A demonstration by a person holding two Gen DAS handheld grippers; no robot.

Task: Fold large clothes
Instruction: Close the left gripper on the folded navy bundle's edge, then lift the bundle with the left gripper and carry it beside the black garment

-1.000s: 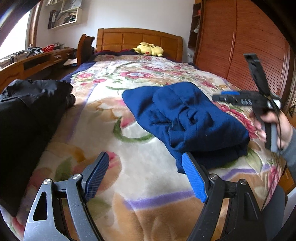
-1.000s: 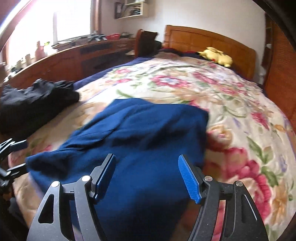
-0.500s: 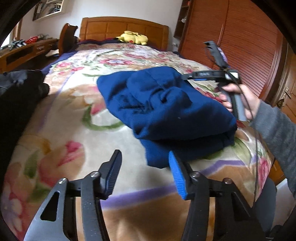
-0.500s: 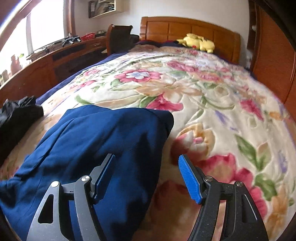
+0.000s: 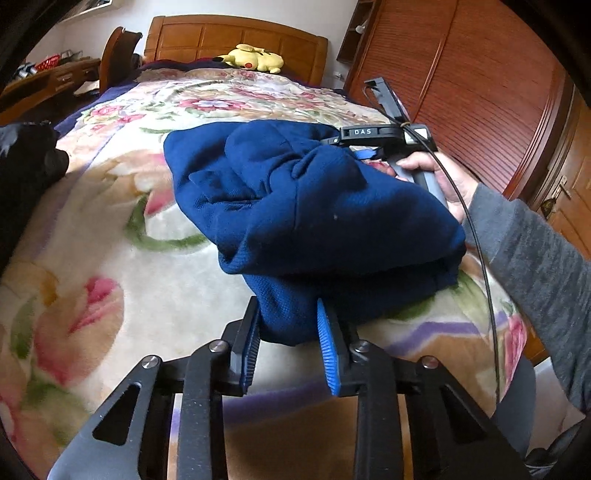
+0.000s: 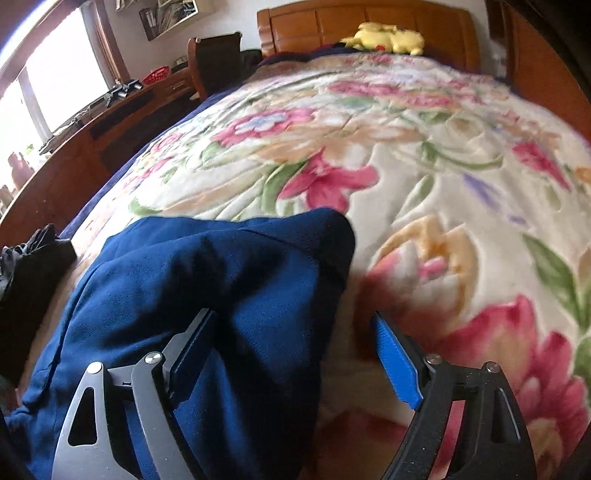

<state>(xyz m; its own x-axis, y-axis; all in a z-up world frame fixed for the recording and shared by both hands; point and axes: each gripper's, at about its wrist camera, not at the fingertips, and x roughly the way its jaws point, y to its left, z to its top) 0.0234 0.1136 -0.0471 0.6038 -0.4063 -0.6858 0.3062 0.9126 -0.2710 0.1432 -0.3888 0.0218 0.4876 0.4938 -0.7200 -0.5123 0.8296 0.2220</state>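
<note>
L tongs (image 5: 288,345) pinching blue garment (image 5: 314,206) edge; R tongs (image 6: 295,354) wide.

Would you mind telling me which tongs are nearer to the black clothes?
Left. The left tongs grip the blue sweater's near corner, on the side toward the black clothes; the right tongs sit on its far side.

My left tong's camera sits low at the foot of the bed, close over the floral blanket (image 5: 110,229), facing the headboard (image 5: 236,35) at 12 o'clock. My right one hangs just as near above the blanket (image 6: 424,155), headboard (image 6: 369,18) likewise at 12. Both share the blue garment (image 5: 314,206) (image 6: 207,280) and yellow plush toy (image 5: 255,57) (image 6: 388,37).
</note>
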